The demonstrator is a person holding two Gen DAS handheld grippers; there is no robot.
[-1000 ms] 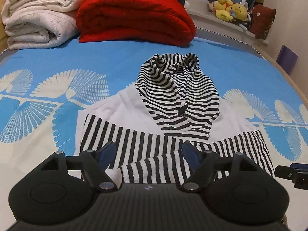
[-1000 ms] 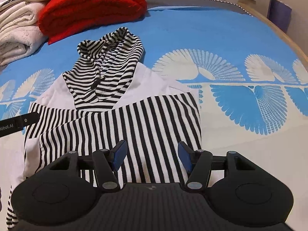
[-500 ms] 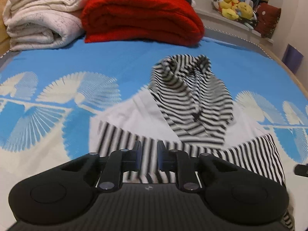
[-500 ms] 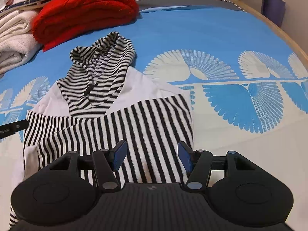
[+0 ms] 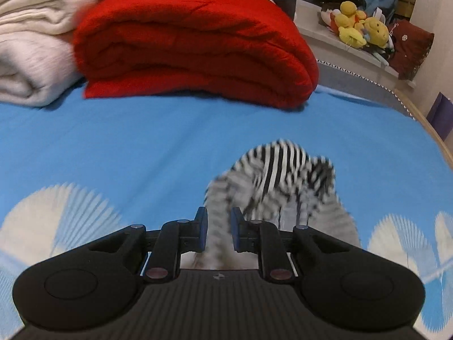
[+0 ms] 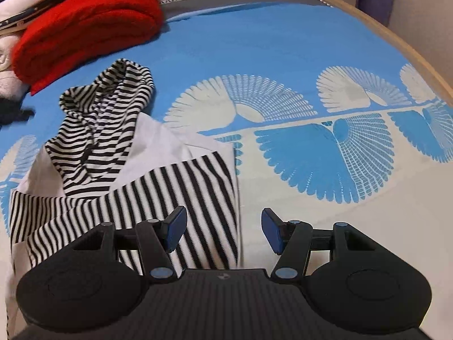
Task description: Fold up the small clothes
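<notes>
On the blue bedspread [image 6: 254, 42], my left gripper [image 5: 217, 231], jaws just closed, pinches the striped hoodie [image 6: 121, 170] at lower centre of frame; my right gripper [image 6: 223, 231] hangs spread over its hem.

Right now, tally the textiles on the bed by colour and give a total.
Striped black-and-white: 1, the hoodie
Red: 1, the blanket
Cream: 1, the blanket
Total: 3
</notes>
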